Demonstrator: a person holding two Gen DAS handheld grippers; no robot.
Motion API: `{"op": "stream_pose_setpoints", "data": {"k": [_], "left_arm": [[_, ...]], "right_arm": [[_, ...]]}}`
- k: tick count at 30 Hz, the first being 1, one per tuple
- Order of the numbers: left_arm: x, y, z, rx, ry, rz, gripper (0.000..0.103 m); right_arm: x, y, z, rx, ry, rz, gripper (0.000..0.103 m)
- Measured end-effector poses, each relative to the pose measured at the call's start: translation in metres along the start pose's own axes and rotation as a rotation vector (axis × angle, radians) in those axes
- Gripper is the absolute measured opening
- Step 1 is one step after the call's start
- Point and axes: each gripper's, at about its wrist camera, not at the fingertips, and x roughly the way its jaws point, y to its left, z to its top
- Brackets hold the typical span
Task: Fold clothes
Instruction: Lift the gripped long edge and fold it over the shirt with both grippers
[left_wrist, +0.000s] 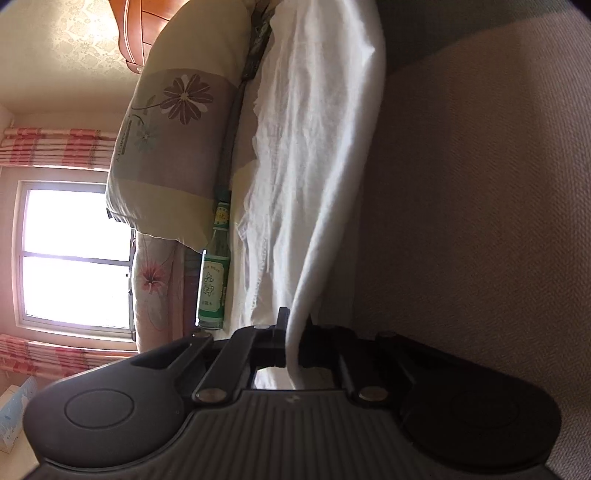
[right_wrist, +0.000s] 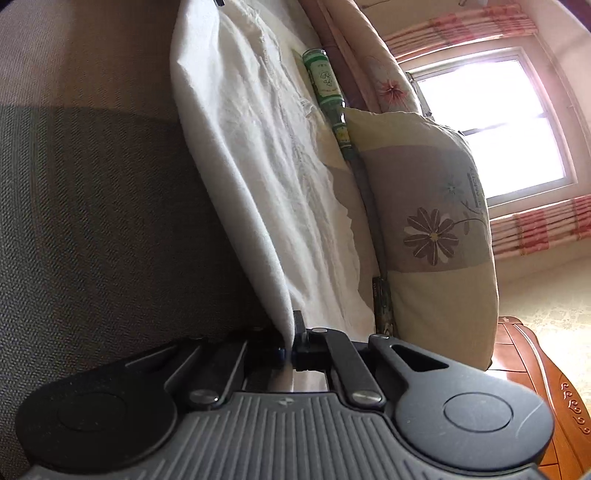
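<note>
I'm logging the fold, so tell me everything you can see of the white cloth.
The cloth is plain white, thin and wrinkled, looking like light woven cotton, with a seam or raised stitching along its length. It stretches in a long band between both claws, left claw and right claw each shut on an end. It lies along a grey-brown woven surface, and a green bottle lies beside it.

Bright window, pink curtains, wooden headboard.

left hand-held gripper: clamped, rolled sideways | right hand-held gripper: clamped, rolled sideways
</note>
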Motion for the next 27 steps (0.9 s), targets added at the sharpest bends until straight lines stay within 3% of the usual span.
{"op": "stream_pose_setpoints", "data": {"k": [5, 13, 27], "left_arm": [[-0.023, 0.009, -0.007, 0.035, -0.048, 0.025, 0.003], [-0.072, 0.016, -0.014, 0.043, -0.066, 0.001, 0.003], [-0.188, -0.034, -0.027, 0.116, -0.109, -0.144, 0.002]], "right_arm": [[-0.02, -0.013, 0.001, 0.021, -0.046, -0.019, 0.005], [-0.064, -0.012, -0.004, 0.043, -0.068, 0.038, 0.005], [-0.174, 0.027, -0.031, 0.089, -0.046, 0.223, 0.002]]}}
